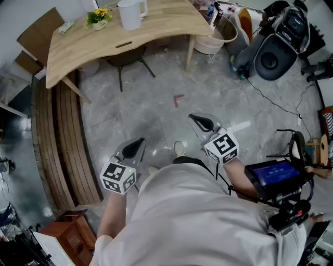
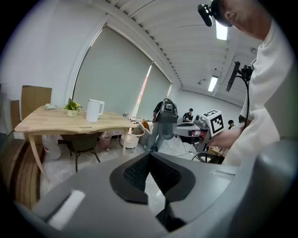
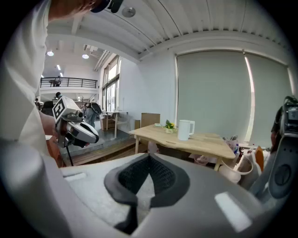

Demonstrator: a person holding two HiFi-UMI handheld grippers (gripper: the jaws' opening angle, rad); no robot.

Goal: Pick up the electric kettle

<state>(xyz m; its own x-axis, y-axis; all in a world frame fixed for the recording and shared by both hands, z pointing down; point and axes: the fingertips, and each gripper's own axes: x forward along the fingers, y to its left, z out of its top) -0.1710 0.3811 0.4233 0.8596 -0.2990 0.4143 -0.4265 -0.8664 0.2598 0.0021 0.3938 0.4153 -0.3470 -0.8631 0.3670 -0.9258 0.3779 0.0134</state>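
The white electric kettle point(image 1: 131, 13) stands upright on the far side of a light wooden table point(image 1: 78, 44), well away from both grippers. It also shows in the left gripper view as the kettle point(image 2: 94, 110) and in the right gripper view as the kettle point(image 3: 186, 129). My left gripper point(image 1: 139, 142) and right gripper point(image 1: 193, 118) hover over the grey floor close to the person's body, both pointing toward the table. The left gripper point(image 2: 150, 154) has its jaws together with nothing between them. The right gripper point(image 3: 149, 156) is likewise shut and empty.
A small potted flower point(image 1: 98, 18) sits on the table left of the kettle, and a dark chair point(image 1: 125, 57) is tucked under it. Stacked wooden planks point(image 1: 57, 135) lie at the left. A white bucket point(image 1: 216, 36) and black equipment point(image 1: 276, 47) with cables stand at the right.
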